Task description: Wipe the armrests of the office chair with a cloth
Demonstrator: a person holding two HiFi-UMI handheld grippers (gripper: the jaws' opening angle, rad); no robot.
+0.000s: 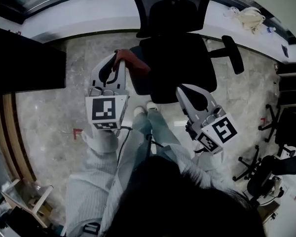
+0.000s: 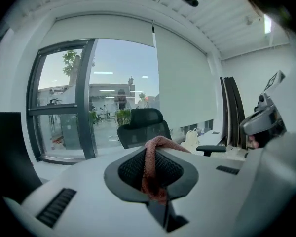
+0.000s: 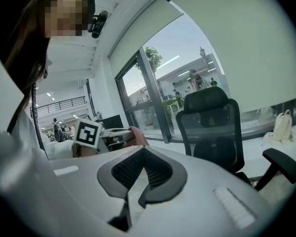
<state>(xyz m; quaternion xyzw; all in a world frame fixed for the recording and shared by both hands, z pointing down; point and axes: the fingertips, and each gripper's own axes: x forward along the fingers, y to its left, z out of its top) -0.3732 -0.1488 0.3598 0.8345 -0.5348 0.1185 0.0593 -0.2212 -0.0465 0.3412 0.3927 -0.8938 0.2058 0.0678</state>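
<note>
Head view: the left gripper (image 1: pixel 116 58) is clenched on a reddish cloth (image 1: pixel 132 62), which lies at the side of the black chair (image 1: pixel 177 58) nearest that gripper, about where an armrest should be. I can't make out that armrest itself. The right gripper (image 1: pixel 183 90) hovers at the chair's front edge, jaws together on nothing. The far armrest (image 1: pixel 233 53) sticks out bare, well apart from the cloth.

Left gripper view: the cloth (image 2: pixel 150 174) is pinched as a bunched fold between the pads and loops over the tip.

Right gripper view: the jaws meet at the tip, empty, chair (image 3: pixel 212 127) ahead.

I'd judge the cloth soft, light and floppy. A bunched-fold hold suits it, with some left loose to press flat on the stiff armrest
</note>
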